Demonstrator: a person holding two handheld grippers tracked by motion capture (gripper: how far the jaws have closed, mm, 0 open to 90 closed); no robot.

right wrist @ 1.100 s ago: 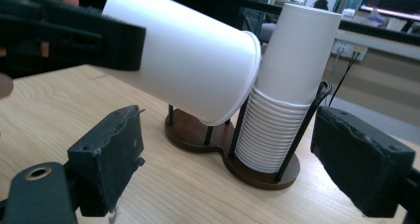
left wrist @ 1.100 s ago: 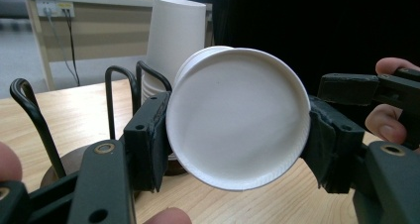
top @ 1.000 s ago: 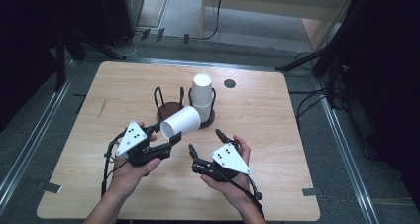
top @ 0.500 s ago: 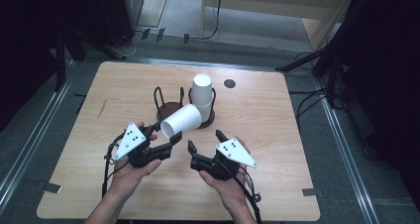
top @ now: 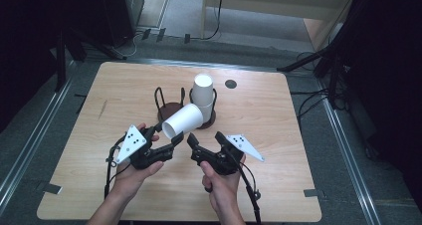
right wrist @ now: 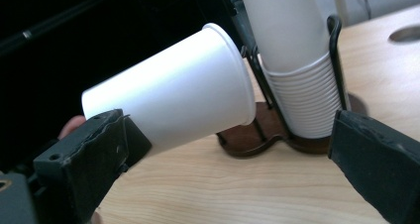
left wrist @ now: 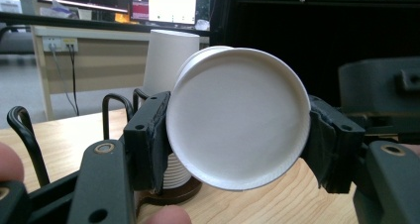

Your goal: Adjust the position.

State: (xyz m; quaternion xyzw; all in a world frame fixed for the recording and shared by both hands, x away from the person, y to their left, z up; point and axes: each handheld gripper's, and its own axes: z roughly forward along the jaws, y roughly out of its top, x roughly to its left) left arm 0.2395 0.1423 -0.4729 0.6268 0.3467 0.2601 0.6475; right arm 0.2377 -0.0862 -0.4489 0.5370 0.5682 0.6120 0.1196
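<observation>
Wooden table (top: pixel 278 135), dark room behind. Left gripper (top: pixel 166 144) clamps a white paper cup (top: pixel 182 120) by its base end, cup tipped sideways above the table, just in front of the cup stack (top: pixel 203 93) in the wire holder (top: pixel 168 104). Right gripper (top: pixel 204 145) has jaws spread, empty, aimed at the cup. Likely a handover: the right should close on the cup wall gently, no crushing, before the left lets go. Both hands low, forearms coming in from the near edge.
</observation>
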